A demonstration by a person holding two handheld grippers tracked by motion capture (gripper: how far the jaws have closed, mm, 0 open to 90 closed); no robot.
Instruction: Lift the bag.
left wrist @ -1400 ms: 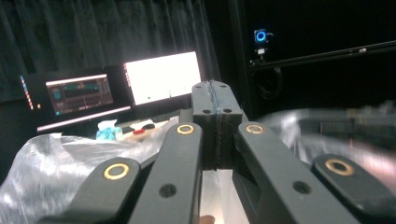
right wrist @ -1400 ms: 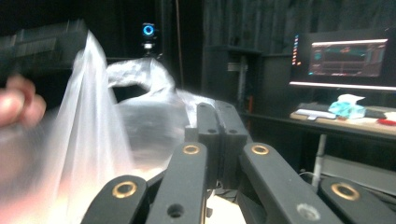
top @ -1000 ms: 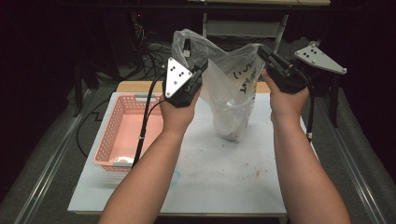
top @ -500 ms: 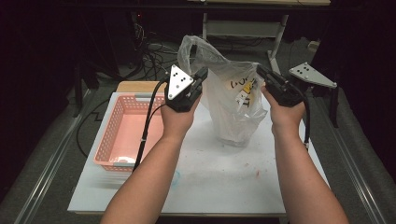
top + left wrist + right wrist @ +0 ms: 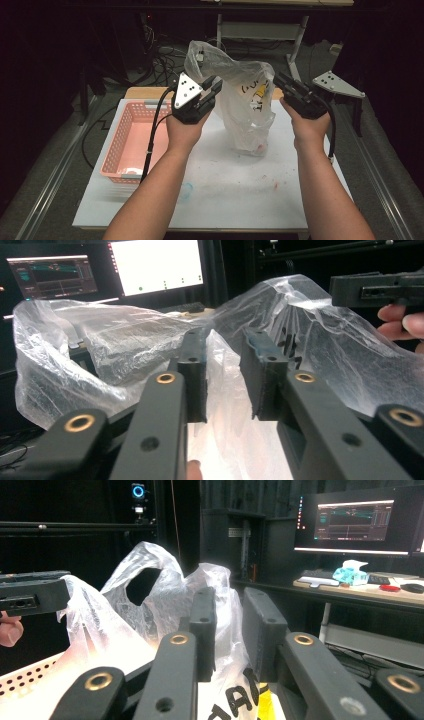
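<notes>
A clear plastic bag [image 5: 250, 112] with black and yellow print stands on the white table [image 5: 240, 190], its mouth held up between both grippers. My left gripper [image 5: 212, 86] is at the bag's left rim. Its jaws have just been opening, and in the left gripper view [image 5: 227, 340] film hangs loose in the gap between the pads. My right gripper [image 5: 280, 80] is at the right rim. Its jaws [image 5: 230, 597] have also just been opening, with bag film [image 5: 145, 605] lying between them unpressed. Something small and pinkish lies in the bag's bottom.
A pink perforated basket [image 5: 131, 145] sits on the table's left side. A small bluish clear thing [image 5: 186, 190] lies near my left forearm. Monitors and a desk stand in the dark behind the table.
The bag's top has sunk as both hands came down, the right one more. Both pairs of jaws have parted from shut to a narrow gap.
</notes>
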